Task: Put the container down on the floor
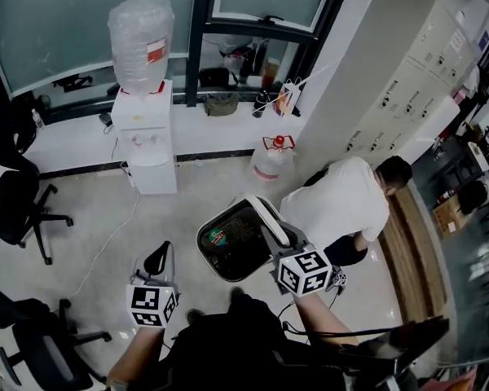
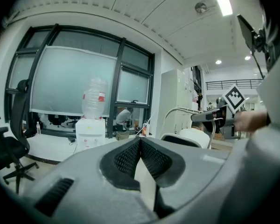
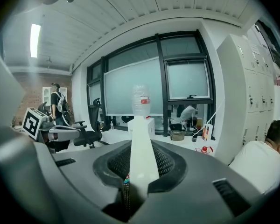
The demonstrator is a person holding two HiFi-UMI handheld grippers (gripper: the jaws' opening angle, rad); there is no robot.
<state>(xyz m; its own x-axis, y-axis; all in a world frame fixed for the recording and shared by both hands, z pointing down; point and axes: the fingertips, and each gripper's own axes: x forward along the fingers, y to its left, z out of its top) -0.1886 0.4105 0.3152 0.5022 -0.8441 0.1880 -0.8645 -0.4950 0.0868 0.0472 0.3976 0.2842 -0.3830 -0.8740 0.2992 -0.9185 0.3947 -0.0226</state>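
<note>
The floor (image 1: 90, 218) is lying bare directly beneath the container (image 1: 228, 247), which is hanging in the air just ahead of the person, mouth facing up and tipping slightly, its depth axis seemingly running near upright. The right gripper (image 1: 279, 239) is pinching the white rim on the container's right side, carrying it alone. The left gripper (image 1: 157, 261) is idling to the container's left, apart from it, jaws pressed together on nothing
</note>
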